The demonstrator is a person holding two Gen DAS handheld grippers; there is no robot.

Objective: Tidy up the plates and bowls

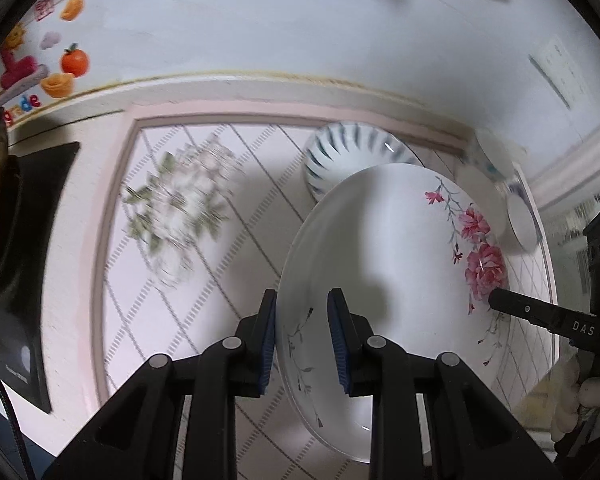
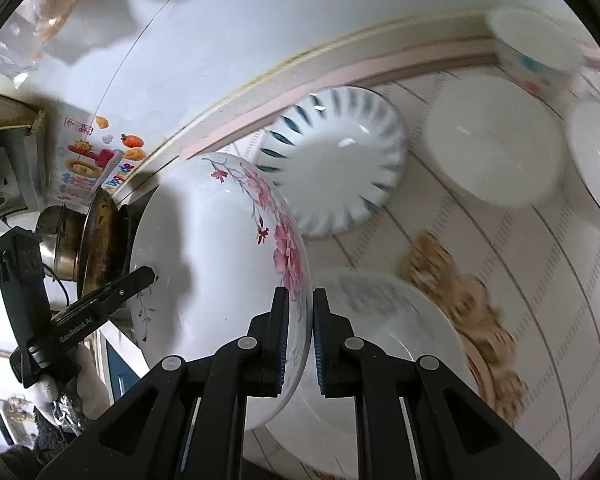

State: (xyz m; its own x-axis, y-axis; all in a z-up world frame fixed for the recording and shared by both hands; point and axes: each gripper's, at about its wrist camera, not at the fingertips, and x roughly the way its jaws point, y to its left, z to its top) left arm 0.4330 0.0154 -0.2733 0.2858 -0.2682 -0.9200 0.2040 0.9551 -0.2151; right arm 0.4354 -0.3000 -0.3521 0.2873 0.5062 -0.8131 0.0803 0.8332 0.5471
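Both claws bracket one white round ceramic plate with pink flowers (image 2: 220, 264): the right gripper (image 2: 300, 336) is clenched on its rim, while the left gripper (image 1: 302, 344) straddles the opposite rim with a gap showing, so its grasp is uncertain. That plate hangs tilted above the patterned table (image 1: 204, 264), near a blue-striped white bowl (image 2: 336, 160). Best to level it before lowering. Plain white dishes (image 2: 496, 140) beyond are blurred.
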